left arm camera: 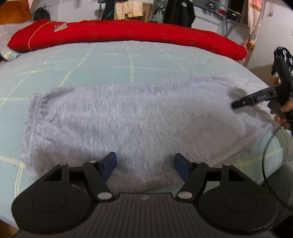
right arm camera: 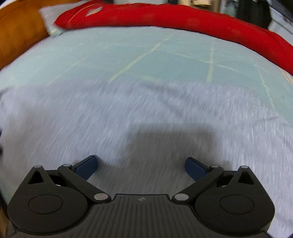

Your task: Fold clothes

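Left wrist view: left gripper (left arm camera: 145,165) jaws spread, nothing between the blue pads, over the near edge of the grey fuzzy garment (left arm camera: 128,119) lying flat mid-frame on the pale blue checked bed (left arm camera: 109,60). Right gripper (left arm camera: 236,105) enters at right edge, tip on the garment. Red pillow (left arm camera: 128,34) along top.

Right wrist view: right gripper (right arm camera: 141,167) jaws spread, empty, above the garment (right arm camera: 128,113) filling the lower frame; image blurred.

You're facing a bed (left arm camera: 109,60) spread with a pale blue sheet crossed by yellow grid lines; a long red quilt (left arm camera: 128,33) lies rolled along its far edge; behind it, dark clothes (left arm camera: 178,12) hang against a white wall (left arm camera: 265,47); a wooden headboard (right arm camera: 20,33) stands at the left.
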The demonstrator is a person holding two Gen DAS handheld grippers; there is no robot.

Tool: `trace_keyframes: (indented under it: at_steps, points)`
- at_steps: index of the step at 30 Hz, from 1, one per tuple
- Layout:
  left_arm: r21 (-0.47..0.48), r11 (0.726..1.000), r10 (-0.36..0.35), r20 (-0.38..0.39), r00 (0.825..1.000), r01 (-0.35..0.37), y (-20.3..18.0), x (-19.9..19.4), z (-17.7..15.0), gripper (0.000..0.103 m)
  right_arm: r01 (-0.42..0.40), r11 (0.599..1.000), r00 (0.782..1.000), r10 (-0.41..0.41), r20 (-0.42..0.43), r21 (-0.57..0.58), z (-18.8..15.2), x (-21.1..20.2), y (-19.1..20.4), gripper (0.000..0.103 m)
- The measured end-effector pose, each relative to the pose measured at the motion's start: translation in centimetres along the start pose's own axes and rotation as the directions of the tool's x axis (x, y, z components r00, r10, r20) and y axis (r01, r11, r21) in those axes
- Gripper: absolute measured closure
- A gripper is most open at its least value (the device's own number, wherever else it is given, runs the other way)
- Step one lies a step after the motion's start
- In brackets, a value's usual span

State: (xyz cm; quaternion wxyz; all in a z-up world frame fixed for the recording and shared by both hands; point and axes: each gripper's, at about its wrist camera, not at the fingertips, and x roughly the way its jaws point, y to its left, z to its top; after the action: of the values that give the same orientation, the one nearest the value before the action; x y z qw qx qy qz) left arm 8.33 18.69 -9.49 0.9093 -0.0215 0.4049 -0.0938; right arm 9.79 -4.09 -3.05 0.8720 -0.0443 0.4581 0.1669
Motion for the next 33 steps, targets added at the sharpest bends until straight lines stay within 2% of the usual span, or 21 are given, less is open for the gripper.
trace_keyframes:
  at_steps: [3, 5, 7, 9, 13, 14, 16, 17, 20, 22, 25, 28, 30, 33]
  points:
    - [0.016, 0.999, 0.038, -0.033, 0.999, -0.037, -0.4, -1.0, 0.5, 0.033, -0.006, 1.0, 1.0, 0.006, -0.009, 0.014, 1.1, 0.4, -0.6, 0.0]
    - [0.027, 0.999, 0.039, -0.031, 0.999, -0.038, -1.0, -1.8, 1.2, 0.034, -0.031, 1.0, 0.999, 0.031, 0.01, -0.001, 0.8, -1.1, -0.6, 0.0]
    - [0.029, 0.999, -0.033, 0.004, 0.999, 0.033, -2.1, -2.8, 2.3, 0.034, -0.058, 0.998, 0.998, 0.058, 0.03, -0.012, 0.5, -2.7, -0.8, 0.0]
    - [0.013, 0.989, -0.146, 0.021, 0.989, 0.146, -3.3, -2.9, 3.6, 0.033, -0.07, 0.998, 0.996, 0.07, 0.053, -0.011, -0.5, -4.7, -1.3, 0.0]
    - [-0.02, 0.934, -0.356, 0.006, 0.934, 0.356, -6.2, -0.6, 5.6, 0.032, 0.001, 0.999, 0.997, 0.002, 0.074, -0.035, -2.9, -7.0, -2.7, 0.0]
    - [-0.024, 0.92, -0.392, -0.004, 0.92, 0.392, -7.0, 0.3, 5.9, 0.032, 0.023, 0.999, 0.997, -0.02, 0.072, -0.041, -3.4, -7.1, -3.1, 0.0]
    - [-0.019, 0.911, -0.412, -0.025, 0.911, 0.412, -8.1, 2.3, 6.2, 0.032, 0.064, 0.997, 0.996, -0.062, 0.058, -0.044, -4.3, -6.6, -3.9, 0.0]
    - [-0.021, 0.913, -0.408, -0.038, 0.912, 0.408, -8.5, 3.3, 6.3, 0.032, 0.078, 0.996, 0.996, -0.077, 0.046, -0.036, -4.9, -6.2, -4.5, 0.0]
    - [-0.054, 0.955, -0.295, -0.061, 0.954, 0.292, -7.8, 6.7, 6.8, 0.035, 0.074, 0.997, 0.996, -0.074, 0.045, -0.002, -6.2, -5.4, -6.3, 0.0]
    - [-0.089, 0.961, -0.266, -0.031, 0.963, 0.263, -6.5, 7.8, 7.5, 0.036, 0.064, 0.998, 0.995, -0.064, 0.071, 0.01, -6.7, -5.3, -7.0, 0.0]
    - [-0.142, 0.97, -0.205, -0.048, 0.978, 0.197, -5.6, 8.2, 9.2, 0.036, 0.054, 0.998, 0.994, -0.055, 0.093, 0.015, -6.5, -5.0, -7.7, 0.0]
    - [-0.083, 0.978, -0.199, -0.056, 0.978, 0.194, -6.9, 6.9, 10.6, 0.035, 0.035, 0.999, 0.996, -0.034, 0.083, -0.014, -5.9, -5.8, -7.9, 0.0]
    - [-0.038, 0.968, -0.248, -0.057, 0.967, 0.246, -7.8, 6.3, 11.2, 0.03, 0.006, 0.999, 0.994, 0.0, 0.114, -0.049, -5.6, -7.2, -8.3, 0.0]
    - [-0.01, 0.972, -0.234, -0.077, 0.969, 0.234, -8.1, 7.4, 11.6, 0.029, 0.018, 0.999, 0.992, -0.013, 0.122, -0.039, -4.4, -7.1, -10.7, 0.0]
